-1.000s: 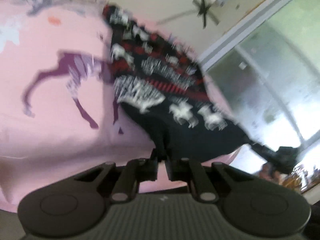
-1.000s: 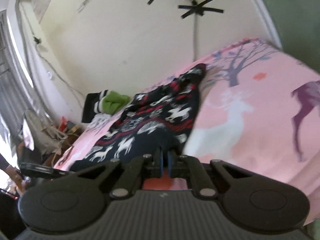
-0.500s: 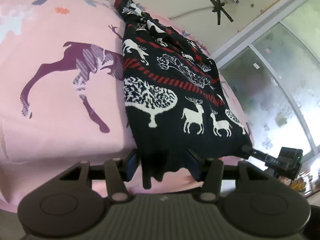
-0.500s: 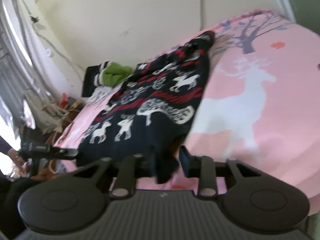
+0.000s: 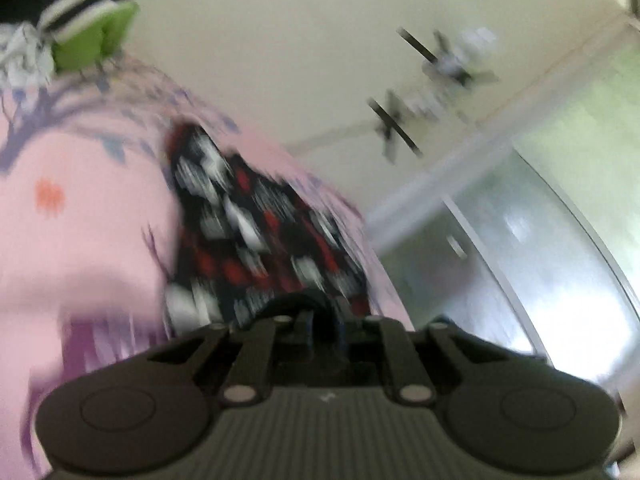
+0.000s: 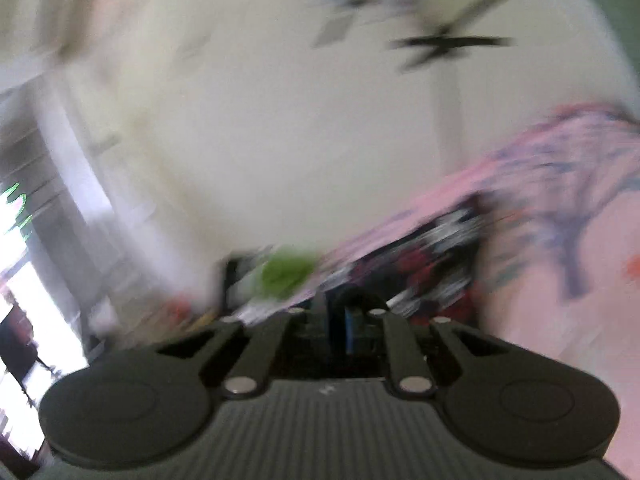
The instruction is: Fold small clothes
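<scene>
A dark sweater (image 5: 256,236) with white reindeer and red stripes lies on a pink bedsheet (image 5: 80,240); both views are motion-blurred. My left gripper (image 5: 324,320) is shut, with dark cloth of the sweater's near edge between its fingers. In the right wrist view the sweater (image 6: 432,264) stretches away over the pink bedsheet (image 6: 560,300). My right gripper (image 6: 340,316) is shut, with dark cloth of the sweater's edge bulging between its fingers.
A pile of other clothes with a green piece (image 5: 92,36) sits at the far end of the bed, also seen in the right wrist view (image 6: 284,272). A glass door (image 5: 540,280) stands to the right. Ceiling fans (image 6: 448,44) show overhead.
Half a second ago both grippers stood open around the sweater's near edge. Both are shut on it now, and both cameras have tilted upward in fast motion.
</scene>
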Available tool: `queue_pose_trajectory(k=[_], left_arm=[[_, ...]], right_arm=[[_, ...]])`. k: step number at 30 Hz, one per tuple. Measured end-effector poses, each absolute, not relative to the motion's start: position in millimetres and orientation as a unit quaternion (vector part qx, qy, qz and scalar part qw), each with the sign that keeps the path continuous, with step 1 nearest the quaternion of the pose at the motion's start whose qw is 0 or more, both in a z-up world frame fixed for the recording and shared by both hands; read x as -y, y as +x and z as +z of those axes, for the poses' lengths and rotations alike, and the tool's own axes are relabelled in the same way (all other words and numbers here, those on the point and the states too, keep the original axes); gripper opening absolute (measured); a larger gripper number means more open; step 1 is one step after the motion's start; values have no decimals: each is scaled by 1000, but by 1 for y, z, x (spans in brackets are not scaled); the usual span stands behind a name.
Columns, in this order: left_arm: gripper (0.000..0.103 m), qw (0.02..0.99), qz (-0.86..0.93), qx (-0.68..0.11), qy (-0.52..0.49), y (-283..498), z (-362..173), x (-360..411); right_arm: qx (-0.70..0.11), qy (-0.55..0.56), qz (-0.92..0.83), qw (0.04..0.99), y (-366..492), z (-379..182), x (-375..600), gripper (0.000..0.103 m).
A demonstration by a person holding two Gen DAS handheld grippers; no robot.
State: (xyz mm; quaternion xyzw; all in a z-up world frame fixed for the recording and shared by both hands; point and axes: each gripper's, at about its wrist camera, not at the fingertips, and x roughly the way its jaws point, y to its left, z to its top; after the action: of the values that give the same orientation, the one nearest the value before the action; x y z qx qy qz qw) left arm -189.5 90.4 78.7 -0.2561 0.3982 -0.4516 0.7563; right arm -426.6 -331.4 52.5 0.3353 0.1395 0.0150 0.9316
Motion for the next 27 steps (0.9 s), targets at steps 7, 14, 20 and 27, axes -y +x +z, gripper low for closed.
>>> queue_pose_trajectory(k=[7,14,20,27], left_arm=[[63,788,-352,-444,-243,-155,47,-77],[53,798,-354,-460,-163,-163,39,-54],[9,787,-358,-497,-75,-181,36,-62],[38,795,-338,-501,-62,-178,36,-68]], right_arm=[[-160,307,-100,933,-400,31,359,75],[-248,216,-80,941,-405,12,315,0],[-273,196,-132,932,-442,14,323,0],[-295,70,-153,940,-436,30,296,39]])
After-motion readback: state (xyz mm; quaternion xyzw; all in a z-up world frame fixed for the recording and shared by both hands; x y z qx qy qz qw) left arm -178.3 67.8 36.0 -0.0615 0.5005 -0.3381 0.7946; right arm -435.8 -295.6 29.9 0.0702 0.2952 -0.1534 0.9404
